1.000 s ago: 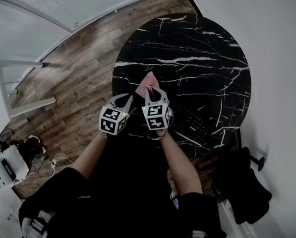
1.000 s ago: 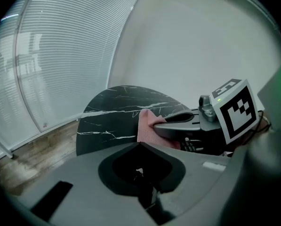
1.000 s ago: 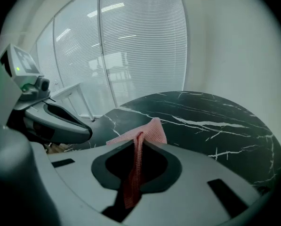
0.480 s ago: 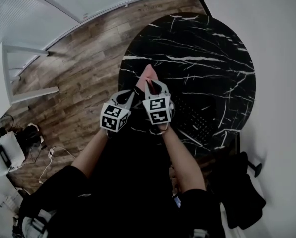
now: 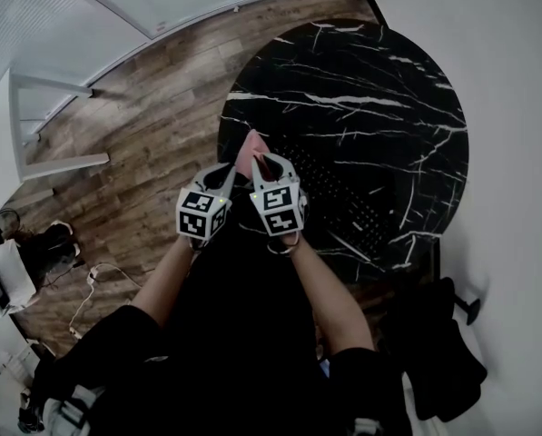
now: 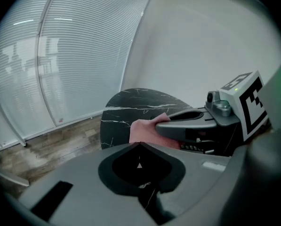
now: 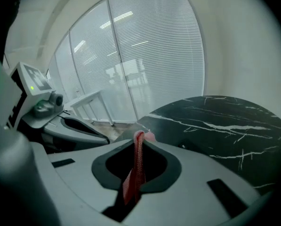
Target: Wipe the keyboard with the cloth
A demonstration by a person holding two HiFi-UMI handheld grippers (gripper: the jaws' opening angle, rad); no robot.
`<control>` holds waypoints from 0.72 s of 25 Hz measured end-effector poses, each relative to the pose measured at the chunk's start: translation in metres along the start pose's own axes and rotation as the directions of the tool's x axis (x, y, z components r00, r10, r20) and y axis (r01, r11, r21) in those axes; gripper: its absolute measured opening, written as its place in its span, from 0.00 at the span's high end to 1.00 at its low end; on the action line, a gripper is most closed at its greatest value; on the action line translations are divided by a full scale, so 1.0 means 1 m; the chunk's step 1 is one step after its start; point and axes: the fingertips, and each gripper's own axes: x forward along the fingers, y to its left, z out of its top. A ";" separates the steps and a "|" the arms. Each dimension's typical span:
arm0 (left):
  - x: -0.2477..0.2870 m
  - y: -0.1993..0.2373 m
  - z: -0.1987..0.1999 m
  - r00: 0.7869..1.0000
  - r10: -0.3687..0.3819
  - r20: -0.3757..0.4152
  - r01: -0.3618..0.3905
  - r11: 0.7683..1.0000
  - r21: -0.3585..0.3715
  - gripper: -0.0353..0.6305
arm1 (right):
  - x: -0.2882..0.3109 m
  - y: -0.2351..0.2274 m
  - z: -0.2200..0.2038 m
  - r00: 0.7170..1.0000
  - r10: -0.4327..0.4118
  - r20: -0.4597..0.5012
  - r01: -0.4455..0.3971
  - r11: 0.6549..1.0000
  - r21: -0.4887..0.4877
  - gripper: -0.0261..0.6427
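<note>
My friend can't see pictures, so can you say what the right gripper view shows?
The right gripper has its jaws shut on a strip of pink cloth that runs up between them. Beyond lies a round black marble table with white veins, and window blinds fill the background.

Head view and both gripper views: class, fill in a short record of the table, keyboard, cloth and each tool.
table: round, black marble with white veins
keyboard: black, lying on the table
cloth: pink, at the keyboard's end nearest the tools
right tool: shut on the cloth
left tool: shut, empty, beside the right tool
</note>
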 end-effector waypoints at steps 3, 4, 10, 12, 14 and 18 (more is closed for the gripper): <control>0.000 -0.009 -0.008 1.000 -0.004 -0.008 0.004 1.000 -0.002 0.95 | 0.002 -0.003 -0.024 0.998 -0.009 -0.069 0.009 1.000 -0.003 0.94; 0.000 -0.013 -0.011 1.000 -0.007 -0.011 0.007 1.000 -0.001 0.95 | 0.003 -0.004 -0.031 0.996 -0.015 -0.084 0.014 1.000 -0.008 0.94; 0.001 -0.030 -0.021 0.999 -0.020 -0.026 0.020 1.000 0.013 0.95 | 0.002 -0.008 -0.044 0.996 -0.035 -0.085 0.030 0.998 -0.057 0.94; 0.002 -0.034 -0.022 0.999 -0.019 -0.029 0.020 1.000 0.015 0.95 | -0.001 -0.010 -0.044 0.996 -0.041 -0.085 0.036 0.998 -0.055 0.94; 0.002 -0.038 -0.023 0.999 -0.019 -0.028 0.019 1.000 0.018 0.95 | -0.004 -0.011 -0.047 0.996 -0.043 -0.082 0.039 0.998 -0.048 0.94; 0.002 -0.046 -0.023 0.999 -0.022 -0.027 0.023 0.999 0.028 0.95 | -0.014 -0.016 -0.055 0.995 -0.044 -0.084 0.041 0.999 -0.036 0.94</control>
